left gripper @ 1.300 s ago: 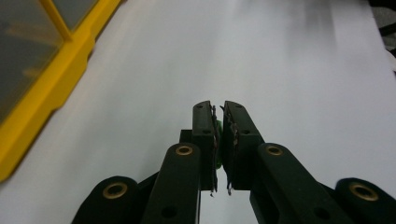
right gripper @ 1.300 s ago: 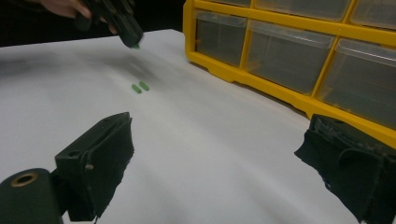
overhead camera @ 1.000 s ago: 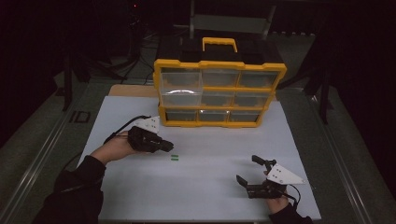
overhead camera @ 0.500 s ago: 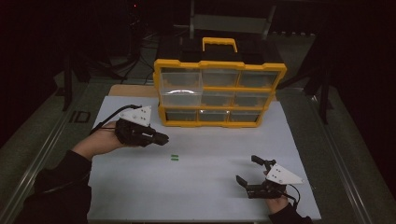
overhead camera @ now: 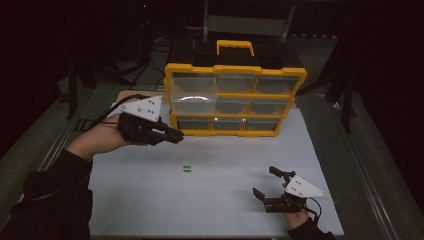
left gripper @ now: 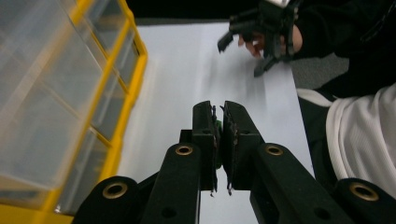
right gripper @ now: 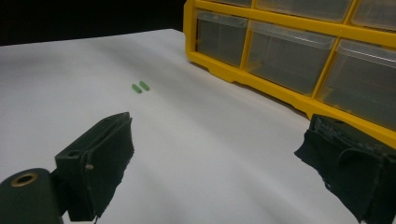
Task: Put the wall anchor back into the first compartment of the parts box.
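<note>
White table (overhead camera: 225, 200), nine-drawer organizer (overhead camera: 235, 100), two green pieces (overhead camera: 187, 169), two grippers

A small green piece (left gripper: 217, 125) sits pinched between the left tongs (left gripper: 217, 122).

A white sheet (overhead camera: 225, 205) covers most of the worktop (overhead camera: 362, 165), whose grey metal shows as a bare strip along the left and right sides and has a raised edge. At the sheet's far left corner a brown board (overhead camera: 125, 95) sticks out from under it. Dark stand legs (overhead camera: 75, 92) rise beyond the worktop's left side, and another stand (overhead camera: 345, 97) rises at its right. A grey frame (overhead camera: 245, 22) stands at the back in the dark, with a small red light (overhead camera: 145, 6) to its left.
</note>
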`<state>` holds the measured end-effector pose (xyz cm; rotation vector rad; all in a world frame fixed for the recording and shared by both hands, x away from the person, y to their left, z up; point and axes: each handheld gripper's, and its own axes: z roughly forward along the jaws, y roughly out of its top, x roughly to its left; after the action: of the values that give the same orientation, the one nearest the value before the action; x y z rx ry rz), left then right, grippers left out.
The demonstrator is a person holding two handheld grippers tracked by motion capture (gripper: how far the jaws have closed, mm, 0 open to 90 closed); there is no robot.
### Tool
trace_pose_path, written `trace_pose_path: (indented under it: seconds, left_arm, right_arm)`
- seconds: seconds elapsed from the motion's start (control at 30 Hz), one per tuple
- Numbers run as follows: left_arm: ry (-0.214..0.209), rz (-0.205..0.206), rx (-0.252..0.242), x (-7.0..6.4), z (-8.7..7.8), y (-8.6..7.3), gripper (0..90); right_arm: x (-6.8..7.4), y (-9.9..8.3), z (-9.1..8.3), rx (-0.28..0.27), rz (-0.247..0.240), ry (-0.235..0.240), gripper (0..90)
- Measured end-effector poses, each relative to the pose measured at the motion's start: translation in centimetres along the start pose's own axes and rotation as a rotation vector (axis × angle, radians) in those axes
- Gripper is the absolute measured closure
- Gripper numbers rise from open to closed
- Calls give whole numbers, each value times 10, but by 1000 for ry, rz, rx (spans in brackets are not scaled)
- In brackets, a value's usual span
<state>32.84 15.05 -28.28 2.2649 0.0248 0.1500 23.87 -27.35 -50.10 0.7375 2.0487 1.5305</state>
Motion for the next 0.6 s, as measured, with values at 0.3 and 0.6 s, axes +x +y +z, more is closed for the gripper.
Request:
trace_pose_path:
  seconds: [0.3, 0.6]
  left_arm:
    - [24, 12, -41, 16, -13, 34, 829]
    - [99, -18, -100, 43, -24, 56, 828]
  right_arm:
    - [0, 0, 0, -5, -3, 1, 79]
    - [0, 0, -1, -6, 2, 4, 79]
